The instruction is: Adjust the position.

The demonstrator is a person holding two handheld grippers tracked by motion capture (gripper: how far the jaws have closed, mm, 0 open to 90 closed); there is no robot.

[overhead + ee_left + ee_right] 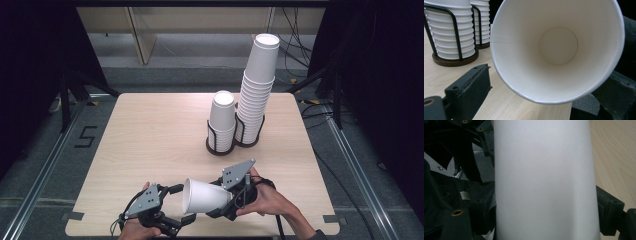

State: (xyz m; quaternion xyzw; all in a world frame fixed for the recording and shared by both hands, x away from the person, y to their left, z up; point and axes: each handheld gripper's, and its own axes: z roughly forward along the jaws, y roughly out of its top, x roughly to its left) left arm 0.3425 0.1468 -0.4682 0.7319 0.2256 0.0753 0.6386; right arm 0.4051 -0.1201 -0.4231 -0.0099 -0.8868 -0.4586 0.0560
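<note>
One cup [205, 196] clamped by R gripper [226, 200], L gripper [175, 207] open.

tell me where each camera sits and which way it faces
High view: above the person's side, facing forward and down on the table; both hands, both tongs.
Left gripper view: on the left tongs, looking into the paper cup; own black jaws.
Right gripper view: on the right tongs, along the cup's wall; own jaws.
Shared: the cup.
</note>
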